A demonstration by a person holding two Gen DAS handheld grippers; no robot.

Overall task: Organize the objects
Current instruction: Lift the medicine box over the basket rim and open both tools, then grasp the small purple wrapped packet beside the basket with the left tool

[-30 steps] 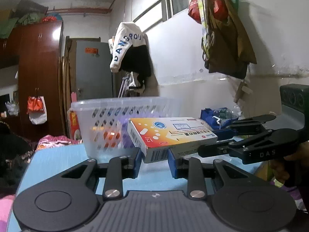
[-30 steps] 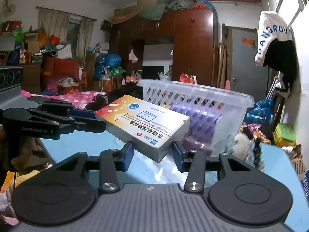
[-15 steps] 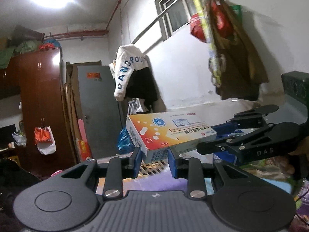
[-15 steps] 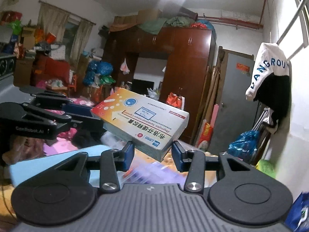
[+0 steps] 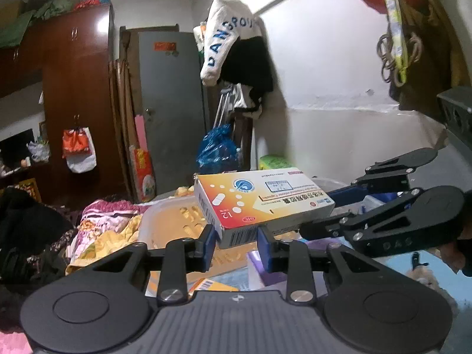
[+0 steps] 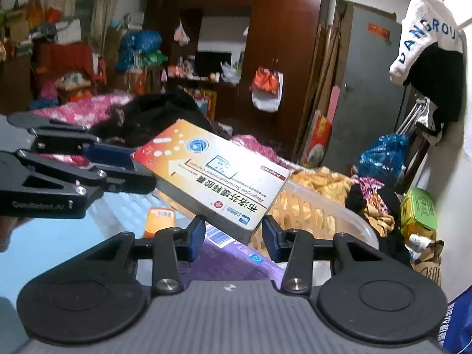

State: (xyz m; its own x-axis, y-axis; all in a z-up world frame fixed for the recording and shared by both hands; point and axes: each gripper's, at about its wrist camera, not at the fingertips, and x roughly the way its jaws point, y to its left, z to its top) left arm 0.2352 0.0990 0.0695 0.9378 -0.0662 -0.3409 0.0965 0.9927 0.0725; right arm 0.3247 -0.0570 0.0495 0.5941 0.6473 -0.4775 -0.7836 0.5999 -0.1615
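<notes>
An orange-and-white medicine box (image 5: 259,200) hangs in the air, gripped at both ends. My left gripper (image 5: 236,237) is shut on its near barcode end. My right gripper (image 5: 321,212) comes in from the right and clamps the far end. In the right wrist view the same box (image 6: 212,174) lies slanted, with one corner between the blue pads of my right gripper (image 6: 234,234); my left gripper (image 6: 138,168) grips its far left end. Below the box is a translucent plastic basket (image 6: 339,206), whose rim (image 5: 159,209) also shows in the left wrist view.
Inside the basket lie a purple pack (image 6: 236,256) and a small orange box (image 6: 159,221). The blue table top (image 6: 44,236) runs to the left. A green box (image 6: 419,212), piled clothes (image 6: 321,180) and a white wall (image 5: 339,88) with hanging garments lie beyond.
Both grippers have lifted the medicine box and carried it forward. The basket was ahead of the box; now it lies under it, and its contents show.
</notes>
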